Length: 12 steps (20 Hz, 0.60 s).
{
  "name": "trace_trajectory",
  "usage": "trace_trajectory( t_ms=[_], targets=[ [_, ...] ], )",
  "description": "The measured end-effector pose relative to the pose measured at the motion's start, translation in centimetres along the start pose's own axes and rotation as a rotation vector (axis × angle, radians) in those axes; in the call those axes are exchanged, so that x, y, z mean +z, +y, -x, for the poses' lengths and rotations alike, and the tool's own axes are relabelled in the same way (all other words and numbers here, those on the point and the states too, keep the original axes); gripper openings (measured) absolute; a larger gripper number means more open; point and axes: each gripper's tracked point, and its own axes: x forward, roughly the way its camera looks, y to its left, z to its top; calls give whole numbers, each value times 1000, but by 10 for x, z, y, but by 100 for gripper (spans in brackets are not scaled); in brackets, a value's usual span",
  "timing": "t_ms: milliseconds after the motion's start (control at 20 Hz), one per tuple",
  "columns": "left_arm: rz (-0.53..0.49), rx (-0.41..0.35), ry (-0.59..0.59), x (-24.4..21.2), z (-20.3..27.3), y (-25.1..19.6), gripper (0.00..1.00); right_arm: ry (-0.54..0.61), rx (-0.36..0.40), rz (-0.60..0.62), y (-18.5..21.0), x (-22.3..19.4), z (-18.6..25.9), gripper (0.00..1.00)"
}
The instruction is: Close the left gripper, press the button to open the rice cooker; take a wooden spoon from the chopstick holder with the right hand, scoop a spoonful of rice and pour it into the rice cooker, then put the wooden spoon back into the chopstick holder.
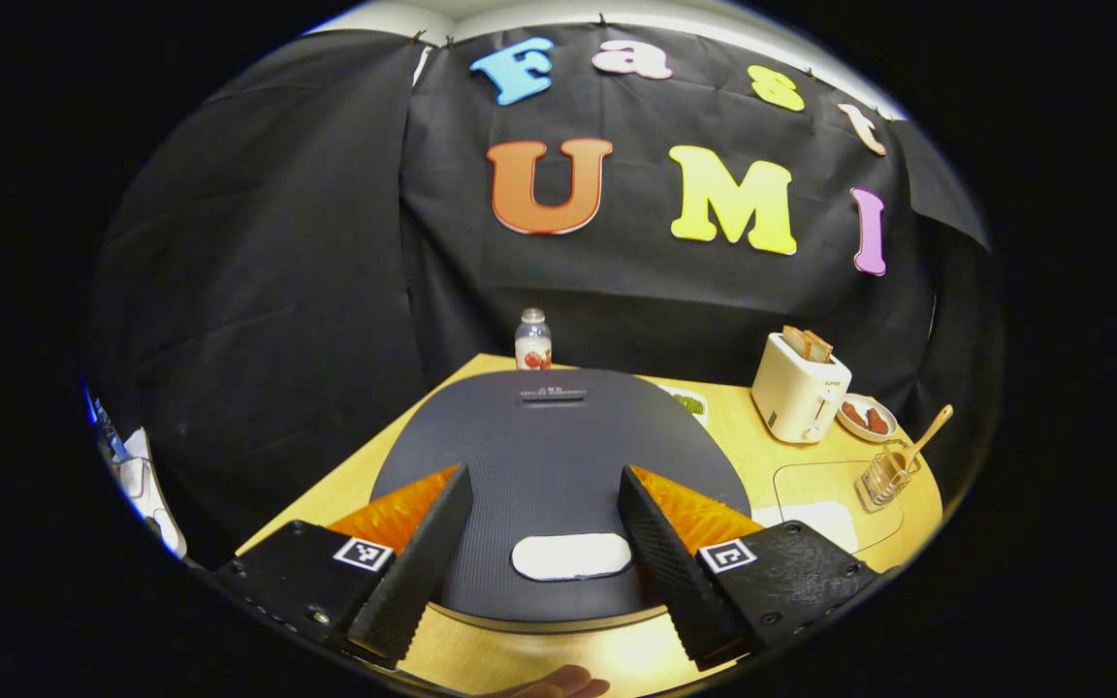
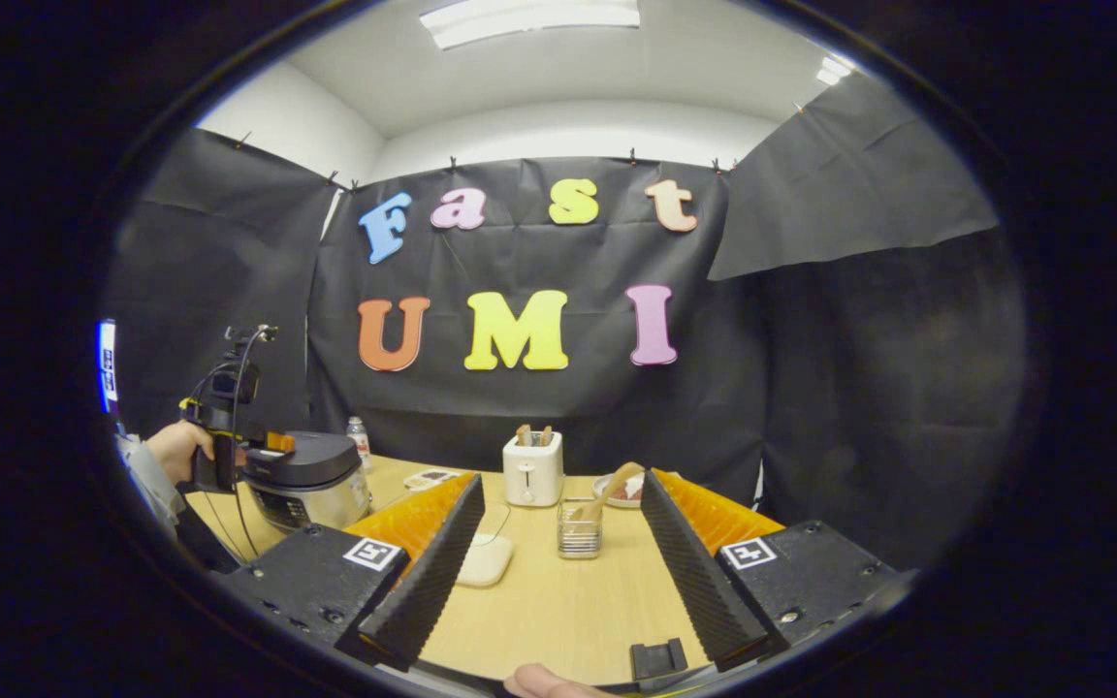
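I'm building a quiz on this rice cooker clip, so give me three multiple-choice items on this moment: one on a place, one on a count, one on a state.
1. Where is the wooden spoon?
A. in the chopstick holder
B. on the rice cooker lid
C. in the toaster

2. How many bottles stand behind the rice cooker in the left gripper view?
A. none
B. one
C. three

3. What state is the rice cooker in?
A. lid open
B. lid shut
C. tipped on its side

Answers: 1 A, the spoon handle sticks up out of the holder; 2 B, a single bottle stands at the table's back edge; 3 B, the lid lies flat under the open left gripper, above the pale button.
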Motion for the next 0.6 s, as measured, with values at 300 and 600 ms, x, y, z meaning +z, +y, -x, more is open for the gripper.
trace_trajectory(
  t_ms=[300,600],
  targets=[
    [26,40,38,-8,-7,-7,100,17,4,-13,2,-8,-3,100],
    [34,20,-53,-3,4,-9,99,34,-6,-15,-1,-10,-3,100]
  ],
)
